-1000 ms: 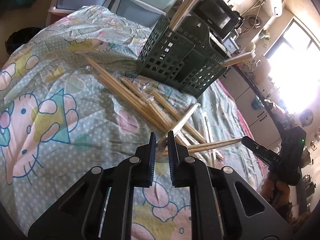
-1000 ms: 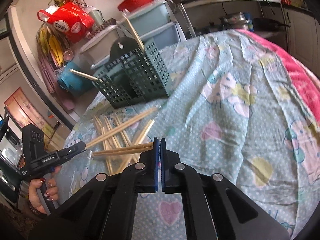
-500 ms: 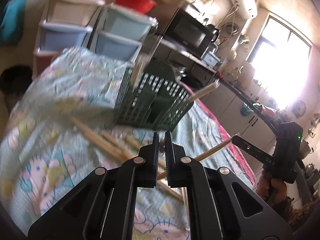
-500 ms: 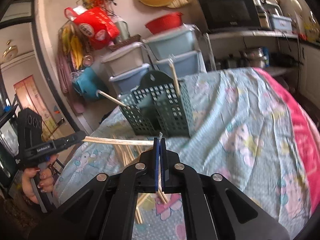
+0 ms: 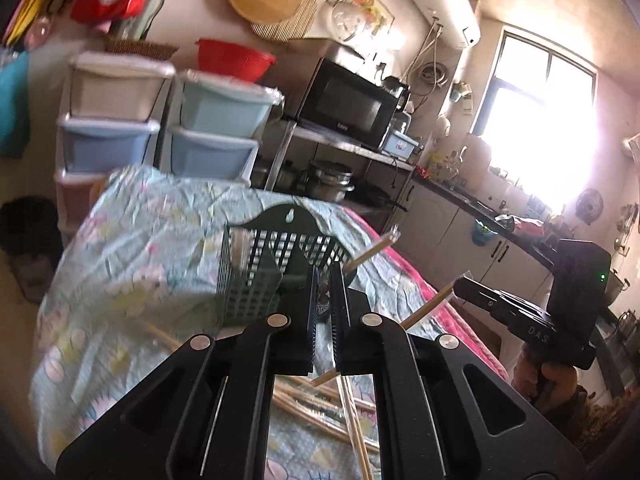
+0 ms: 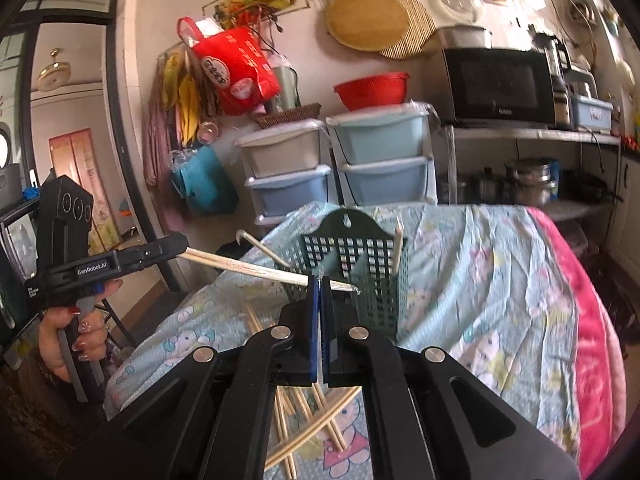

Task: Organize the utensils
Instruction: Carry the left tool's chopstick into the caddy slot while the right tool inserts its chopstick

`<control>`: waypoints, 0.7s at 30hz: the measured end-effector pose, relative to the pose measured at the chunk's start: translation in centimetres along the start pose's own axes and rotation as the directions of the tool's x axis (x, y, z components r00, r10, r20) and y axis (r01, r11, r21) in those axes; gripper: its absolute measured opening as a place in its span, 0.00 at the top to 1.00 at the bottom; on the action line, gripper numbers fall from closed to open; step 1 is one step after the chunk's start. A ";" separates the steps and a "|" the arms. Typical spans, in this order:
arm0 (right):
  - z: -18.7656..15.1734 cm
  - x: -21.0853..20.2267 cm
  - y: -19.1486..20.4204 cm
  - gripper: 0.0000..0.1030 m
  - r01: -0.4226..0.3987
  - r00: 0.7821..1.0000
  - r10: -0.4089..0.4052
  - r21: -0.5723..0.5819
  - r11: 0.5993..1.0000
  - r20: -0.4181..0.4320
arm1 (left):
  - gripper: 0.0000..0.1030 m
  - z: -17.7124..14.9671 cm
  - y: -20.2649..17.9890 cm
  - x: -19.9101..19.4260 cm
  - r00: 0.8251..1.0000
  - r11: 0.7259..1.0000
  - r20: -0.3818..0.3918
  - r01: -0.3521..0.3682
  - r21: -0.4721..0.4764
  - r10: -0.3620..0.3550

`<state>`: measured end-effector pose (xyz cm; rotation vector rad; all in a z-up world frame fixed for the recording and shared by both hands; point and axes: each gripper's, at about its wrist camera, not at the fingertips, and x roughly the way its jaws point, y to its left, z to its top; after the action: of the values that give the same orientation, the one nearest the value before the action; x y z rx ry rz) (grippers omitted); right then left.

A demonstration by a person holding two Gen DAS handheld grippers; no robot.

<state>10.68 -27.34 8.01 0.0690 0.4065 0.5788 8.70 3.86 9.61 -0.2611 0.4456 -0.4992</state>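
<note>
A wrapped pair of chopsticks (image 6: pixel 248 268) hangs in the air, spanning both grippers. My right gripper (image 6: pixel 320 280) is shut on it near one end, whose wrapper tip pokes out to the right. My left gripper (image 6: pixel 182 246), held by a hand at the left, is shut on the other end. In the left wrist view the left gripper (image 5: pixel 326 276) stands nearly closed, and the chopsticks (image 5: pixel 428 306) run to the right gripper (image 5: pixel 460 286). Behind stands the dark green slotted basket (image 6: pixel 380 280) (image 5: pixel 256 280) with a few chopsticks in it. Several loose chopsticks (image 6: pixel 304 432) (image 5: pixel 320 412) lie on the tablecloth below.
The table wears a pale blue cartoon cloth (image 6: pixel 480 280) with a pink edge (image 6: pixel 592 340) on the right. Stacked plastic drawers (image 6: pixel 380 160) and a shelf with a microwave (image 6: pixel 496 84) stand beyond its far edge. A hand (image 6: pixel 64 340) grips the left tool.
Both grippers have risen off the tablecloth with the chopstick pair held between them. Both views have tilted up, so the basket and loose chopsticks sit lower in frame.
</note>
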 end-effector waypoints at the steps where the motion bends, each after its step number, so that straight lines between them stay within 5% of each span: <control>1: 0.2 -0.1 0.1 0.99 0.000 1.000 0.000 -0.006 1.000 0.005 | 0.97 0.4 -0.2 -0.2 1.000 1.000 0.010 -0.001 0.009 0.001; 21: 7.0 -2.1 1.7 0.99 0.016 0.985 0.005 -0.120 0.993 0.173 | 0.97 6.2 -0.8 -3.9 0.990 0.992 0.116 -0.091 0.082 0.081</control>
<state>10.95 -26.71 15.44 0.0015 0.2023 0.5862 8.26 5.98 16.61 -0.1844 0.3231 -0.4157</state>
